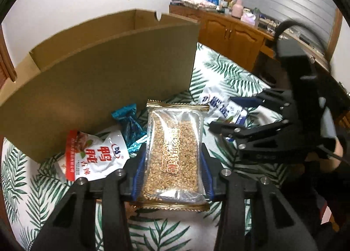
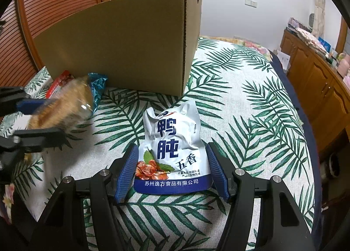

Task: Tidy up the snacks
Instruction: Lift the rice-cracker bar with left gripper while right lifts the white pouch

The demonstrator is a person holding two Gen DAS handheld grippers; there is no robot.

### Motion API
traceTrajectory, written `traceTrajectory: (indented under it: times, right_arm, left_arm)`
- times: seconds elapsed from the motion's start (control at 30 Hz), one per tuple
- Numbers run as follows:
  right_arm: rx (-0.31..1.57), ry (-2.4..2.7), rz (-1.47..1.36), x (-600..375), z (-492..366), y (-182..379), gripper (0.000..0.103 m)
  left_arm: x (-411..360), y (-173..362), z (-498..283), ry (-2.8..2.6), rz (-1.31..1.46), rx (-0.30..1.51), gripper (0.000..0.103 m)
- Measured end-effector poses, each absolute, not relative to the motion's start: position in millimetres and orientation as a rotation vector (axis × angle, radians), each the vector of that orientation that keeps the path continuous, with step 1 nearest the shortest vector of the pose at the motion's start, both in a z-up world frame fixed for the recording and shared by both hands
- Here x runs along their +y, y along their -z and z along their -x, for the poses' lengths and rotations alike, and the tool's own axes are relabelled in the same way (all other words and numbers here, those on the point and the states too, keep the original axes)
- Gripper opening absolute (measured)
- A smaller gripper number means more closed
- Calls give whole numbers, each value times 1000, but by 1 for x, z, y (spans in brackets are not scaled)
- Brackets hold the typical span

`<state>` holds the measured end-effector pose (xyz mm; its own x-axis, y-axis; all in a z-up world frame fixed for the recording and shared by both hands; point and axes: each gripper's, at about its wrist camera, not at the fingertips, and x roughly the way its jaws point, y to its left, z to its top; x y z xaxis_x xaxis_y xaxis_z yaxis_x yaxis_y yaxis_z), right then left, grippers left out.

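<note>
Clearly the pick-up step is in hand for two packets at once. In the left wrist view the left gripper (image 1: 172,161) pinches the sesame candy bar (image 1: 175,152), a clear gold-edged packet, its blue pads pressed against the packet's long sides near the bottom centre of the frame. In the right wrist view the same bar is a blur at the left edge, and whether it has cleared the bed cannot be told.

Behind it, at lower left of the left wrist view, a red-and-white pouch (image 1: 96,154) and a teal wrapped sweet (image 1: 129,126) lie on the leaf-print bedspread (image 1: 218,71), close to the near wall of the open cardboard box (image 1: 105,89).

The right gripper (image 2: 172,170) stands spread around the blue-and-white pouch (image 2: 172,148), which lies flat on the bedspread at the centre of the right wrist view; its pads sit just beside the pouch's lower corners and I judge they are not pressing yet.

Next, I would expect the bar to need lifting over the box's tall wall and dropping inside, which calls for height before any forward travel. The right gripper needs to close on the slack pouch, whose thin edges may slip or crumple.
</note>
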<state>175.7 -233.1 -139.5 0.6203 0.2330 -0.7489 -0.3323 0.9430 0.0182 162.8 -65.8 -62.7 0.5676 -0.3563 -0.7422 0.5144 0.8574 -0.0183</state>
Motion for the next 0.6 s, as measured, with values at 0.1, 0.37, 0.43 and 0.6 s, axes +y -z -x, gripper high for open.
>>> traceTrajectory:
  times: [0.1,0.37,0.43,0.6]
  right_arm:
    - [840,-320,128,-232,-175,140,64]
    - [829,-309,83,-240,-163,134,63]
    - [814,-308,65,-243,-156,127,63]
    - [775,-312,75,-242,-140,108,63]
  left_arm:
    - [-61,53,-154,520,-186,792,43]
    - [-39,32,-138,511,-151,726,43]
    - [-35,30,-137,509,-145,717,43]
    - [-25,26,-132,499,-128,696,43]
